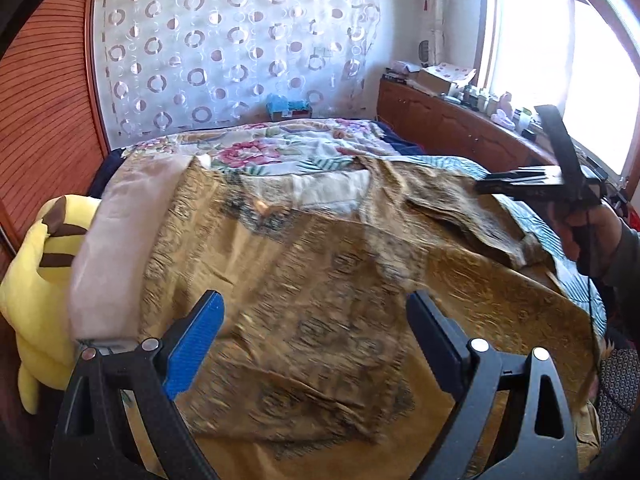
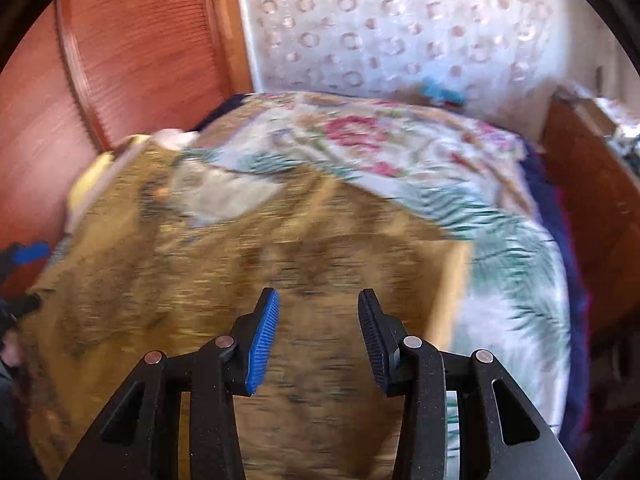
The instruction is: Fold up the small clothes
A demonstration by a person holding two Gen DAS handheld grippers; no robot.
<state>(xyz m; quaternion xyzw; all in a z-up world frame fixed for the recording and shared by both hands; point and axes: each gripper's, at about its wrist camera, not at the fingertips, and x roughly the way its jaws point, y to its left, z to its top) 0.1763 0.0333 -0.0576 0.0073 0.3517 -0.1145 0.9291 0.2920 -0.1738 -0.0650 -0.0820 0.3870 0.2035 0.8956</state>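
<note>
Garment of mustard patterned cloth lies spread on the bed, ready for folding; left hand-held gripper hovers released above it. Right hand-held gripper, at 3 o'clock, empty, part-open.

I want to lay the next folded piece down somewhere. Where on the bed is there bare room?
The floral quilt beyond the golden garment, toward the curtain, lies bare. So does its leafy strip right of the garment. The left edge is crowded by the yellow plush.

Floral bedspread, yellow plush toy, circle-patterned curtain, wooden cabinet
</note>
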